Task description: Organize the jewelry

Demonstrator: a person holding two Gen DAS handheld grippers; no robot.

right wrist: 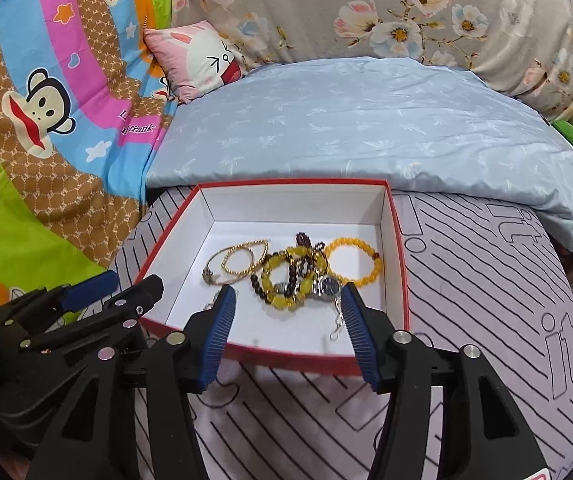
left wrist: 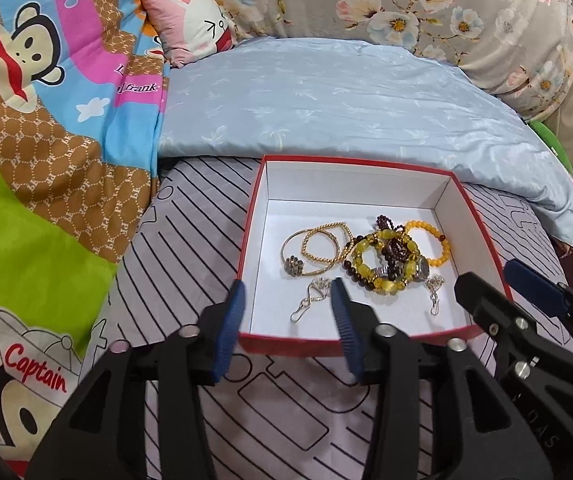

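I am holding my left gripper nearest me, its blue pads standing apart with nothing pressed between them, reaching over the near left corner of the red box. My right gripper is hanging just beside it, jaws spread a little wider and likewise gripping nothing, poised over the near wall of the same box.

The box is sitting open on the striped grey sheet, white inside. Just past my pads, silver chains are lying on the box floor near the front. Behind them a thin gold bangle and a gold beaded bracelet are overlapping on the left. In the middle, yellow and dark beaded bracelets are lying in a tangled heap with a silver watch. An orange beaded bracelet is resting at the right of the pile, touching it.

Beyond the box a pale blue quilt is lying folded, with a cartoon monkey blanket to the left, a pink cushion at the back, and floral bedding farthest away.
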